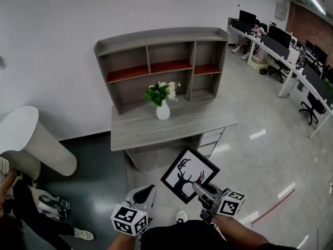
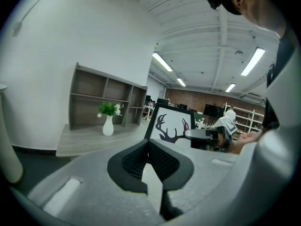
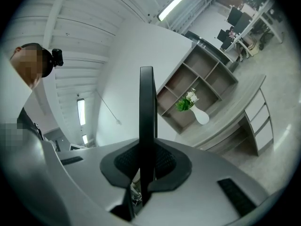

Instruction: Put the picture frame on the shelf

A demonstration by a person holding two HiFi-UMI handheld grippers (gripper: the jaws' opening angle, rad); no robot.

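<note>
The picture frame [image 1: 188, 174], black with a deer-antler print on white, hangs tilted in the air in front of the desk [image 1: 156, 126]. My right gripper [image 1: 200, 188] is shut on its lower right edge. In the right gripper view the frame [image 3: 146, 117] stands edge-on between the pads. In the left gripper view the frame [image 2: 171, 125] shows face-on with the right gripper [image 2: 200, 134] on it. My left gripper [image 1: 150, 190] floats just left of the frame, apart from it, with its jaws [image 2: 149, 147] shut and nothing between them. The grey shelf [image 1: 156, 66] with red-lined compartments stands on the desk's back.
A white vase with flowers [image 1: 163, 110] stands mid-desk in front of the shelf. Drawers [image 1: 210, 139] hang under the desk's right side. A pale rounded column [image 1: 36, 145] and a person [image 1: 21, 207] are at the left. Office desks with monitors [image 1: 291, 56] line the right.
</note>
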